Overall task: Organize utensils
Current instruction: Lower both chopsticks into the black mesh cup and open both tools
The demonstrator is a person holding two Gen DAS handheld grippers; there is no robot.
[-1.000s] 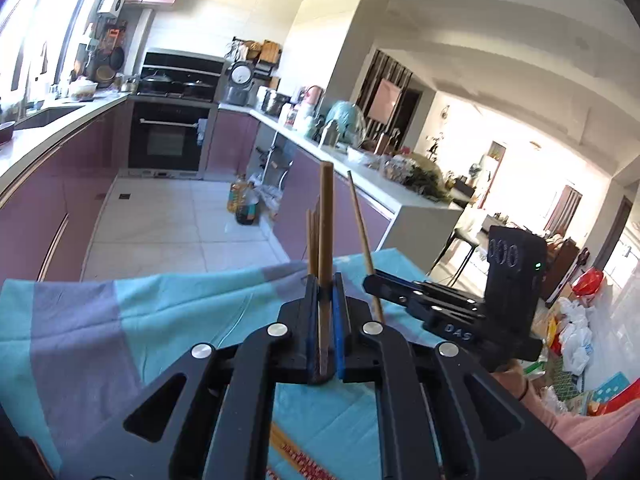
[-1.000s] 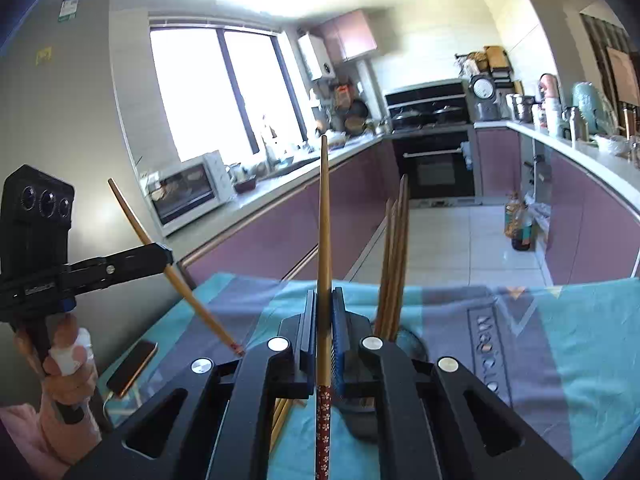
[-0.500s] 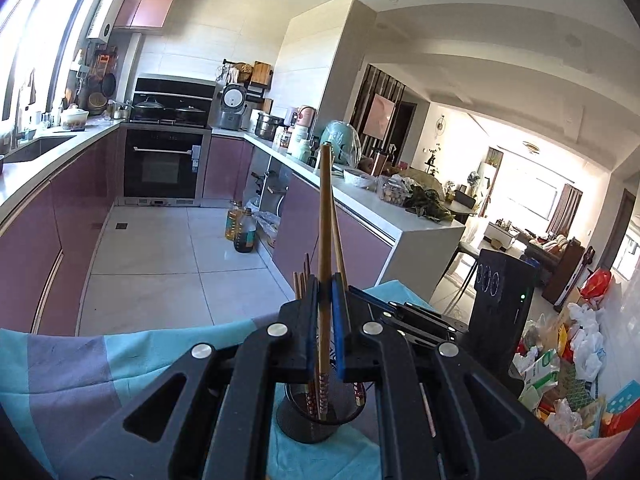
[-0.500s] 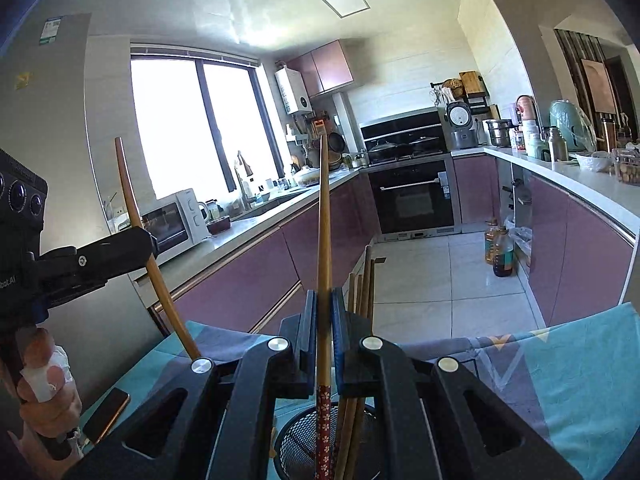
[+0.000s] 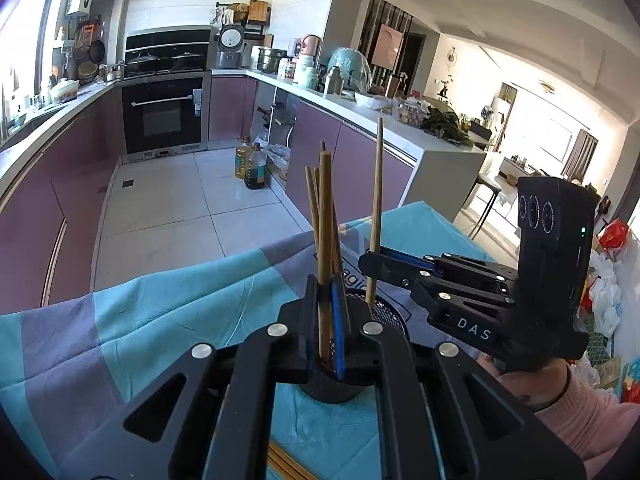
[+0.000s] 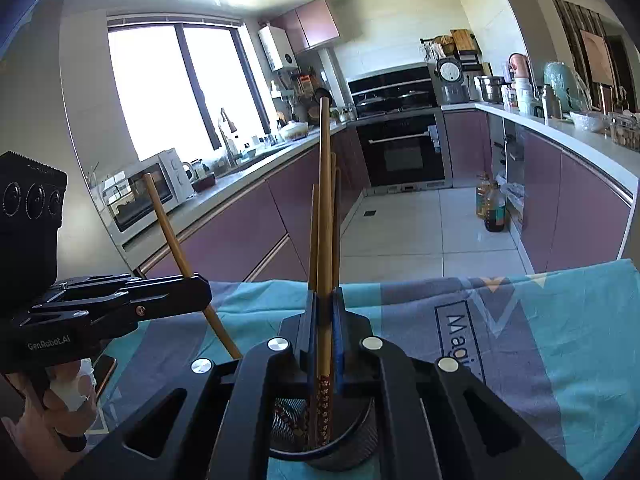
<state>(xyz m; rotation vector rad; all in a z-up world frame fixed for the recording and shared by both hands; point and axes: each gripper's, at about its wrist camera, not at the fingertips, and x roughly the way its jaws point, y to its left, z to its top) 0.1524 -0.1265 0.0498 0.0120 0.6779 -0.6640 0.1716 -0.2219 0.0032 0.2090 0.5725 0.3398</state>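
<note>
While each tool [image 5: 327, 312] [image 6: 325, 316] stays clamped on a chopstick [image 5: 325, 216] [image 6: 325, 200], the mesh holder [image 5: 384, 312] sits half-hidden; its base is cut off.

2 grippers [image 5: 330, 312] [image 6: 325, 330], 1 mesh holder [image 5: 386, 312], 2 held chopsticks [image 5: 325, 216] [image 5: 376, 200], 2 oil bottles [image 5: 250, 162]

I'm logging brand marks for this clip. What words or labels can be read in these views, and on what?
"DAS": white letters on the right gripper body, cut off.
"GenRobot.AI": on the left gripper body.
"Magi": dark letters in a box on the tablecloth, rest hidden behind the gripper.
Oven sticker and water heater markings: too small to read.
</note>
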